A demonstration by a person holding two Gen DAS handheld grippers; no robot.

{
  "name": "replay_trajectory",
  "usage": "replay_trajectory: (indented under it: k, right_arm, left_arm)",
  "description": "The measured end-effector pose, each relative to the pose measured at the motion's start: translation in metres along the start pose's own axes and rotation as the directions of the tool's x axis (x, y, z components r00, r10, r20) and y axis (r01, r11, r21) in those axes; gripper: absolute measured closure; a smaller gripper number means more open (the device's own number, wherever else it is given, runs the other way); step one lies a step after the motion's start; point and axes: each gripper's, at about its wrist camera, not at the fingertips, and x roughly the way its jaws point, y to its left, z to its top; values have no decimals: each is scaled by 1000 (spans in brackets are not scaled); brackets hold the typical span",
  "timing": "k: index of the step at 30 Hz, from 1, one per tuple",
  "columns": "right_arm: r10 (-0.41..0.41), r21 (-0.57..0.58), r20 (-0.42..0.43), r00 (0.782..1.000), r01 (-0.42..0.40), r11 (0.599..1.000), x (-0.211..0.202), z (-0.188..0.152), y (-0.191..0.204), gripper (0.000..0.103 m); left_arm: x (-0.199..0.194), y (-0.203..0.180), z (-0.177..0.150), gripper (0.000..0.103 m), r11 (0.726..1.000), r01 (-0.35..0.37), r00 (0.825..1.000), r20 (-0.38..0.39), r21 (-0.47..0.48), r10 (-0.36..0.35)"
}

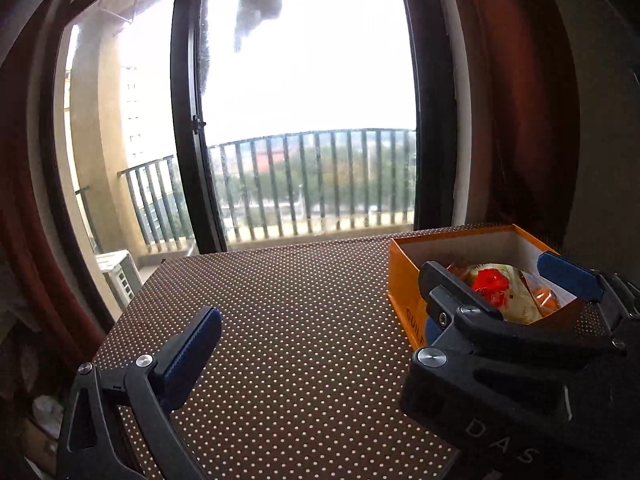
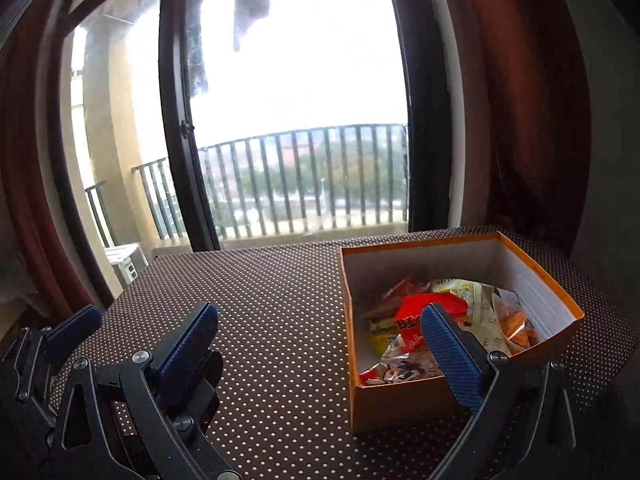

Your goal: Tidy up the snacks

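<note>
Both tongs, left [image 1: 320, 328] and right [image 2: 320, 328], gape wide, holding nothing.

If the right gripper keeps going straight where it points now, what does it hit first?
Probably bare tablecloth just left of the box; the open right gripper points slightly down. Depth is unclear, so its right finger might clip the box.

A box [image 2: 460, 320] stands on the table [image 2: 280, 320] at the lower right of the right wrist frame; snack packets [image 2: 448, 320] lie inside it; behind the table, across the upper middle, a window [image 2: 300, 80]; beyond it a balcony railing [image 2: 304, 176]; curtains [image 2: 532, 100] hang right.
</note>
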Motion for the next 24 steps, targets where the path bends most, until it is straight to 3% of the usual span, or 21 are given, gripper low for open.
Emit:
replay_trajectory:
  k: [24]
  right_arm:
    - [-18, 5, 43, 999, 18, 1000, -10, -3, 10, 0]
  left_arm:
    - [-8, 12, -3, 1, 997, -6, 1000, 18, -79, 8]
